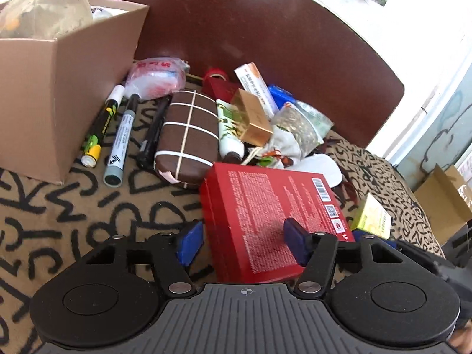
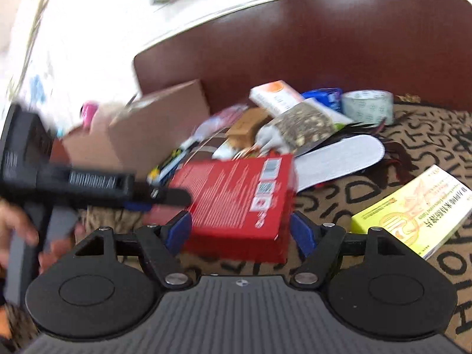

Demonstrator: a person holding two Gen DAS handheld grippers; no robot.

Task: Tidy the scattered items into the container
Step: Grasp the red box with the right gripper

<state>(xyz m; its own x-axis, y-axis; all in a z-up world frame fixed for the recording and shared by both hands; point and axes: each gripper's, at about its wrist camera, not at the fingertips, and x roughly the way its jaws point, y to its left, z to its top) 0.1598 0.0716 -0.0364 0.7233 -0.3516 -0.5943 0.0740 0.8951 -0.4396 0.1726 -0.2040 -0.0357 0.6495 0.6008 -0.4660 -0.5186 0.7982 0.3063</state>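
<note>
A flat red box (image 1: pixel 265 218) lies on the patterned cloth, in front of a pile of scattered items. My left gripper (image 1: pixel 244 242) is open, its left pad beside the box's left edge and its right pad over the box top. My right gripper (image 2: pixel 239 230) is open with the same red box (image 2: pixel 236 197) between its pads, apart from both. The left gripper also shows in the right wrist view (image 2: pixel 141 197), blurred, reaching onto the box from the left. The cardboard container (image 1: pixel 59 88) stands at the left with items inside.
The pile holds markers (image 1: pixel 121 144), a brown banded case (image 1: pixel 188 135), a gold box (image 1: pixel 253 115), a seed bag (image 1: pixel 298 124), a white insole (image 2: pixel 339 159) and a tape roll (image 2: pixel 367 106). A yellow-green box (image 2: pixel 413 209) lies right. A dark red backboard (image 1: pixel 265 29) stands behind.
</note>
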